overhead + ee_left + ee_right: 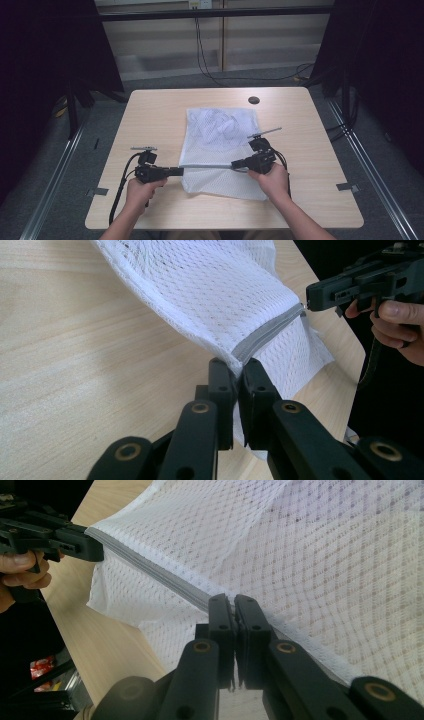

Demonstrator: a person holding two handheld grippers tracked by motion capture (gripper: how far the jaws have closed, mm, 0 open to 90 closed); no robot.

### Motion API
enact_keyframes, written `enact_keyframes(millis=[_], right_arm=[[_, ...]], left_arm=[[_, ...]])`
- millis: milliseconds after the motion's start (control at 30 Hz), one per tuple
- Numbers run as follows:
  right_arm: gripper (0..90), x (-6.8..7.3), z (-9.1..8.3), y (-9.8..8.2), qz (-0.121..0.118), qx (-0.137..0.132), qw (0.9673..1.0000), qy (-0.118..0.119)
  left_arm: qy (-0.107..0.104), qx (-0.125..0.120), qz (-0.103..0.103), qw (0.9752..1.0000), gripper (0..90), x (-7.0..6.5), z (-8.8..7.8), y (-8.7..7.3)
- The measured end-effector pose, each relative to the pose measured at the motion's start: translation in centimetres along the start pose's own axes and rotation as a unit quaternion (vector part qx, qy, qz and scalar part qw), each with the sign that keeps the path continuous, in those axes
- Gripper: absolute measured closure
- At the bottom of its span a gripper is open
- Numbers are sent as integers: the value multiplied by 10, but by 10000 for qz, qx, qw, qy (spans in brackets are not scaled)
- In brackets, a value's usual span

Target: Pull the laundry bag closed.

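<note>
A white mesh bag (215, 142) lies in the middle of the wooden table (150, 115), and a crumpled shape shows through its far half. A grey zipper strip (207, 166) runs across the bag's near part, lifted off the table and pulled taut. My left gripper (181, 171) is shut on the zipper's left end (267, 335), with its jaws (239, 364) pinching the mesh edge. My right gripper (234, 164) is shut on the same strip farther right (150, 565), its jaws (234, 600) tight together on it. Each gripper view shows the other gripper (310, 299) (97, 550) at the strip's far end.
A round black cable hole (254, 100) sits near the table's far edge. Black curtains hang at both sides, metal rails (55, 170) run along the floor, and cables (205, 55) trail behind the table. Bare tabletop lies left and right of the bag.
</note>
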State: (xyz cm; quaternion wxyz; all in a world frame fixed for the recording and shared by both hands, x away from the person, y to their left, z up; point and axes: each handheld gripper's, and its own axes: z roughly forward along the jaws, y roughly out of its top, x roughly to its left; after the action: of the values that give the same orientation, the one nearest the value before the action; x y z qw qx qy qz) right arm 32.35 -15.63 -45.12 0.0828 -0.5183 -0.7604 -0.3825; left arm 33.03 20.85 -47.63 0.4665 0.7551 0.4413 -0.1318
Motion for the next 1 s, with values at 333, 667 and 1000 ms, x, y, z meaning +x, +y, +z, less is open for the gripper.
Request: enact_keyframes(millis=[333,667,1000], right_arm=[[870,-2,0,-1,12,13,10000,7],[870,-3,-1,-1,17,5,10000,22],[870,-10,-6,-4,86,3,9999,-83]], left_arm=[[-41,6,-4,10000,854,0,-1,0],[-44,21,-9,10000,854,0,0,0],[-15,-11,-7,10000,853,0,-1,0]])
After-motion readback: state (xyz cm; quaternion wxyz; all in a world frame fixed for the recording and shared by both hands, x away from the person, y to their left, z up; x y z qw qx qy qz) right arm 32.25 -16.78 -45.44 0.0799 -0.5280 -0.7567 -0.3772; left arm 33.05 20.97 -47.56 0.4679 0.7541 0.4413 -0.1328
